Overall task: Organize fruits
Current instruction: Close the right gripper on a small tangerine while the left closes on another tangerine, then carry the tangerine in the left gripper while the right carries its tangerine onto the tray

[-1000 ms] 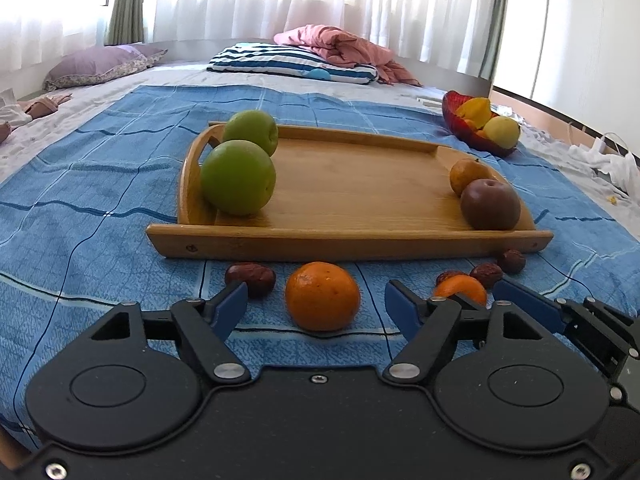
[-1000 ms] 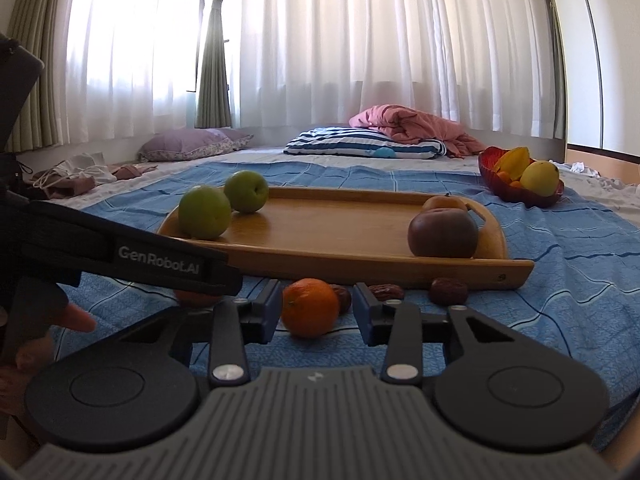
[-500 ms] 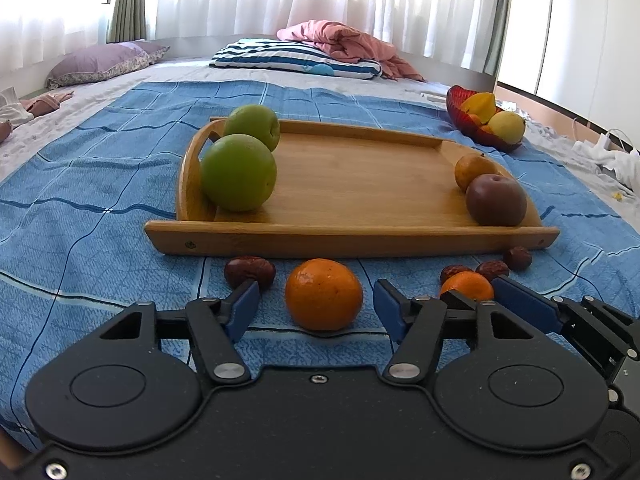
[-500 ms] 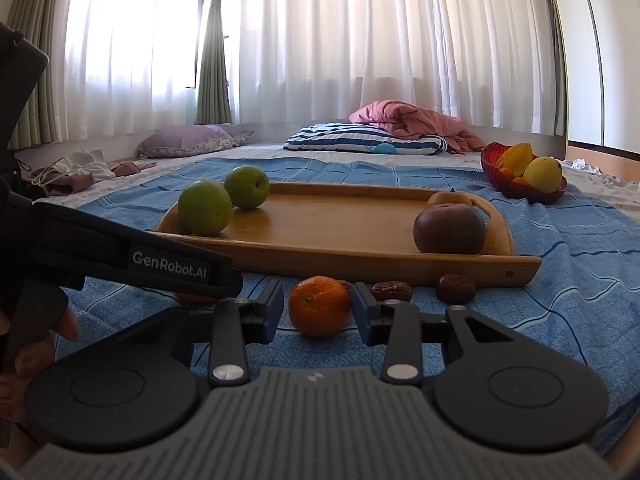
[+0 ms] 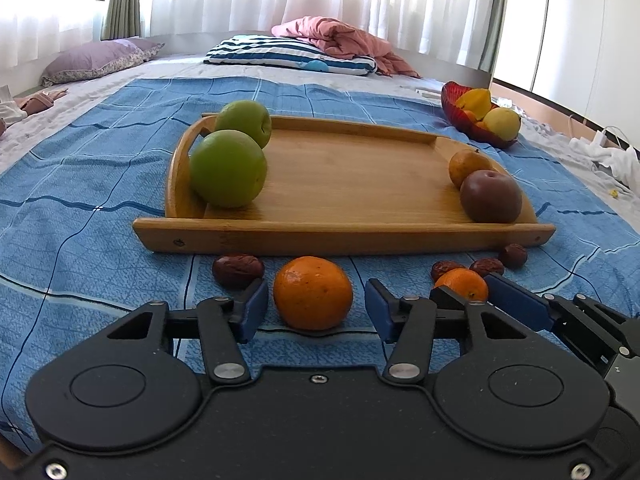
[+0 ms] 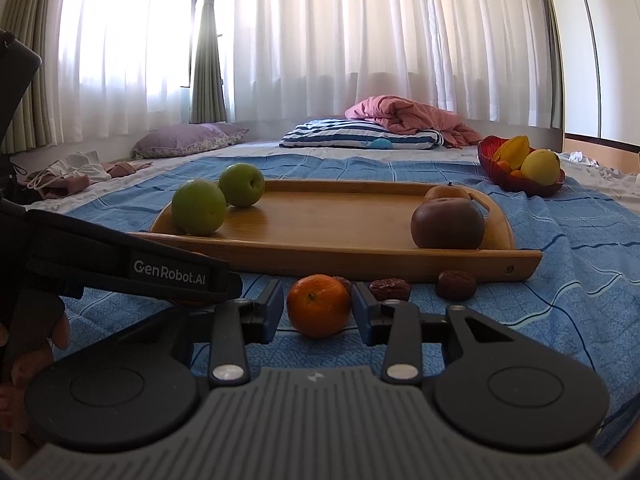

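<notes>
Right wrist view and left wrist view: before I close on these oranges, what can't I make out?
- Right wrist view: the date behind the orange is mostly hidden by it.
- Right wrist view: the left tongs' strap covers the blanket at left, hiding the other orange.
- Left wrist view: the small orange is partly blocked by the right tongs.
- Both views: pad contact unclear.

You get strong daylight through the white curtains [image 6: 360, 40], blown out behind the wooden tray [image 6: 340, 256]; everything nearer is sharp, though fisheye bending curves the edges.
</notes>
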Demonstrator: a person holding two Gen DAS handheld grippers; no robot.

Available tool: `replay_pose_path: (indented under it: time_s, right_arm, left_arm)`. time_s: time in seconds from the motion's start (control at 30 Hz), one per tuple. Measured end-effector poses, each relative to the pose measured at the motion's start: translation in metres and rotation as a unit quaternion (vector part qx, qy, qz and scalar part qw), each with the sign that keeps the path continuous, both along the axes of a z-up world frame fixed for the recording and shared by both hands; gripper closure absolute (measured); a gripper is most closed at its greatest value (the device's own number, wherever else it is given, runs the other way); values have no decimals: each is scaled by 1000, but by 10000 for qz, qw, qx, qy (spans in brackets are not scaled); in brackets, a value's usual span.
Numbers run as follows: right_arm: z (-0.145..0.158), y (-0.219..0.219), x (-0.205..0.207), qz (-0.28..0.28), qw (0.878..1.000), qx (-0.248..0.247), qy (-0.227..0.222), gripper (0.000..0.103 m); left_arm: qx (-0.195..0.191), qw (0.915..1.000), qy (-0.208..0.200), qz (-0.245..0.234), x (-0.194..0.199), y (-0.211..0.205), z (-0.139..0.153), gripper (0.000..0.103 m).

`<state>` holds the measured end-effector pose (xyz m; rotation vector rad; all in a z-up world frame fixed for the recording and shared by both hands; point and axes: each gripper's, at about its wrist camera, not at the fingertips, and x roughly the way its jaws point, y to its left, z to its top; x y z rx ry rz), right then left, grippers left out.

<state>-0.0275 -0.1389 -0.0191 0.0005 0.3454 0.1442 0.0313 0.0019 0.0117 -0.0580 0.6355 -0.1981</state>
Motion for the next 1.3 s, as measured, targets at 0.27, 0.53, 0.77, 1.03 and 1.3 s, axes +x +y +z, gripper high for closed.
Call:
replay_pose_path:
  time_s: [0.27, 0.53, 0.77, 1.03, 1.3]
  right_arm:
    - [0, -1, 1, -20, 10000, 41, 33, 57]
    - [-3, -2, 3, -7, 9999, 95, 129, 57]
    - [-2, -1, 2, 10, 9999, 32, 100, 62]
    - [0, 0, 0, 18, 10000, 27, 78, 63]
    - [8, 0, -6, 20, 10000, 18, -65, 63]
  left_arm:
    - [81, 10000, 9, 6, 0, -2, -2, 61]
    - [109, 9999, 18, 27, 0, -2, 0, 63]
    - [116, 9999, 13, 38, -2, -2, 2, 64]
    - [112, 9999, -49, 47, -8, -2, 7, 64]
    - [95, 9999, -130, 56, -12, -1, 14, 64]
